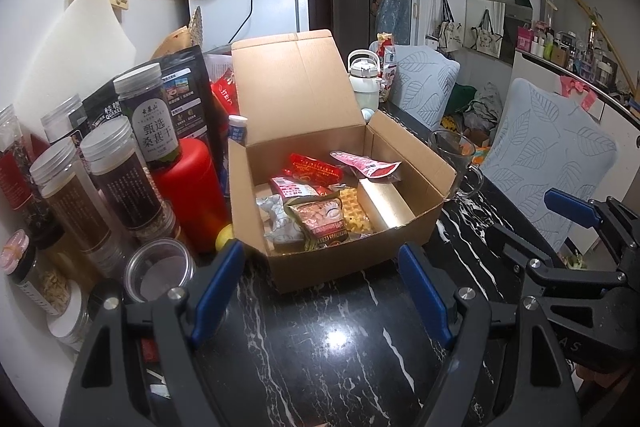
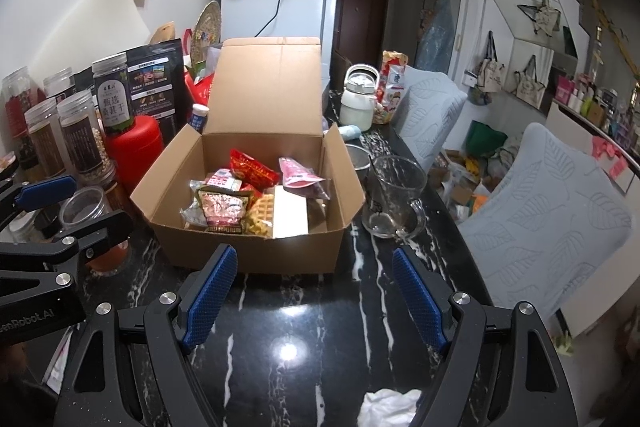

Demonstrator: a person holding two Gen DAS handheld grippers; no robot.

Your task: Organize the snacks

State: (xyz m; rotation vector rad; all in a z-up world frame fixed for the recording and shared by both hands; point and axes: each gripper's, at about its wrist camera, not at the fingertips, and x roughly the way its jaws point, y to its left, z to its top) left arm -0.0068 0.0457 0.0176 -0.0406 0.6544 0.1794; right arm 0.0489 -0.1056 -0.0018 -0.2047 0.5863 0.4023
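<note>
1. Your left tongs [image 1: 322,291] hang over the black marbled counter [image 1: 320,347] with the blue pads set wide apart and nothing between them.
2. Your right tongs [image 2: 312,295] are the same: pads wide, gripping nothing, with bare counter below them.
3. The cardboard box [image 2: 248,247] stands on the counter just ahead of both tongs, its lid flap [image 2: 266,87] raised upright at the back.
4. The snacks lie inside the box: a red packet [image 2: 252,165] toward the back, a pink pouch [image 2: 298,175] beside it, a brownish cereal packet [image 1: 320,221] at the front, and a waffle [image 2: 264,215] touching a pale inner carton [image 2: 290,213].
5. To the box's left you have a crowd of clear lidded jars [image 1: 116,171], a red canister [image 1: 192,195] and a black stand-up bag [image 1: 186,95], all close together.
6. To the box's right, a glass mug [image 2: 394,199] sits near its corner; a white jug [image 2: 360,99] stands further back.
7. A crumpled white tissue [image 2: 388,407] lies on the counter under your right tongs.
</note>
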